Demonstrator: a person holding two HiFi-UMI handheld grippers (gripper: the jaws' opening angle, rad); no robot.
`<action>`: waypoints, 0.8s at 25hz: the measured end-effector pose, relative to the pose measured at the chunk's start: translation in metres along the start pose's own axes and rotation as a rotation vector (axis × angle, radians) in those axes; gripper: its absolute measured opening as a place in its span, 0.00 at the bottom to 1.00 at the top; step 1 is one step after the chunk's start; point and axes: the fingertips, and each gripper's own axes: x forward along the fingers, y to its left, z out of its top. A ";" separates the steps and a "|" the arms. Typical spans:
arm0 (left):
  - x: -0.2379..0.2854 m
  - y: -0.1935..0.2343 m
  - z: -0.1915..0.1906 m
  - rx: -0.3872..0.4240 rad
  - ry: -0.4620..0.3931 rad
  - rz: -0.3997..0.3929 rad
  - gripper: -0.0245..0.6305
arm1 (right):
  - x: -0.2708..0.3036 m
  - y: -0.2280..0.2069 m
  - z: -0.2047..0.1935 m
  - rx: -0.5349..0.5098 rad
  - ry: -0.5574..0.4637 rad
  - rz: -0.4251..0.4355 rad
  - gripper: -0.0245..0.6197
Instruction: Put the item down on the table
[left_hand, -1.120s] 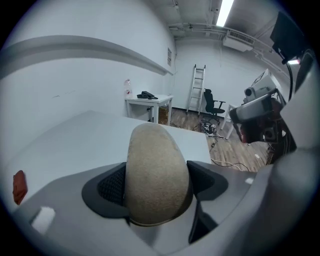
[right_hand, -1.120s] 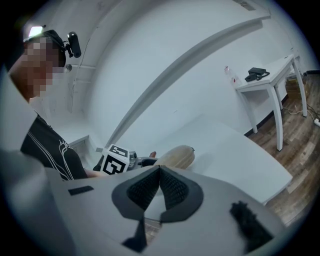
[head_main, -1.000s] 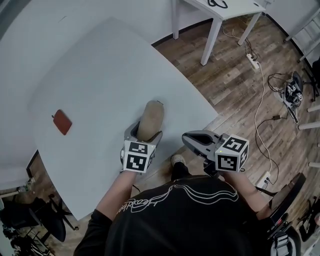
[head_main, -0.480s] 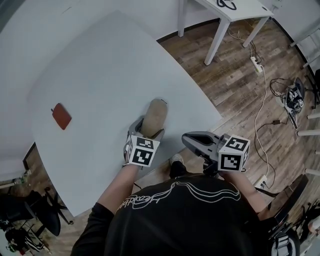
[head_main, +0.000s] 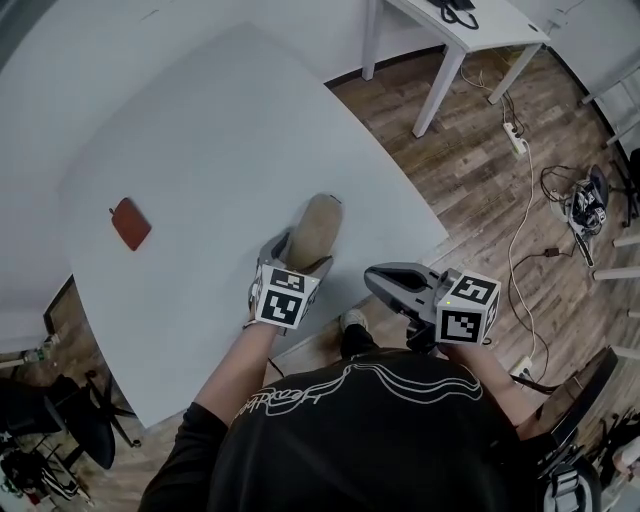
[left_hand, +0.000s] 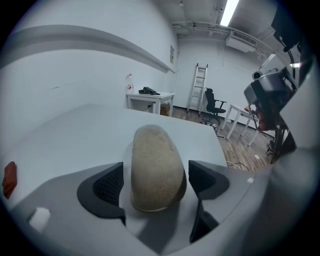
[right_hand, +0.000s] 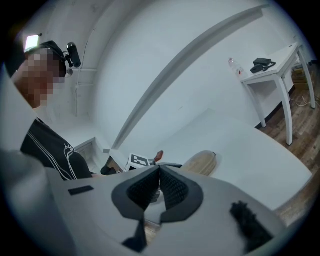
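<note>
The item is a tan, oblong, rounded lump (head_main: 316, 228) lying on the white table (head_main: 200, 140) near its front edge. My left gripper (head_main: 298, 258) straddles its near end. In the left gripper view the item (left_hand: 156, 162) sits between the two dark pads (left_hand: 107, 186) with a thin gap on each side, and the jaws are opening. My right gripper (head_main: 385, 281) hangs off the table's front edge above the floor. Its pads (right_hand: 172, 189) are pressed together with nothing between them. The item (right_hand: 201, 162) shows beyond them.
A small red flat object (head_main: 130, 223) lies on the table at the left. A second white table (head_main: 470, 25) stands at the back right. Cables and a power strip (head_main: 516, 138) trail over the wooden floor. A dark chair (head_main: 70, 425) stands at the lower left.
The left gripper has turned a little and its jaws have spread slightly away from the item's sides. The right gripper has stayed where it was.
</note>
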 end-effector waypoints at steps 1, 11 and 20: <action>-0.008 0.000 0.000 -0.002 -0.014 -0.002 0.65 | 0.002 0.007 0.001 -0.006 -0.009 0.007 0.05; -0.135 -0.028 0.004 -0.223 -0.254 -0.113 0.49 | 0.004 0.091 -0.017 -0.125 -0.101 -0.003 0.05; -0.307 -0.103 -0.002 -0.134 -0.491 -0.304 0.07 | -0.013 0.196 -0.058 -0.243 -0.191 -0.061 0.05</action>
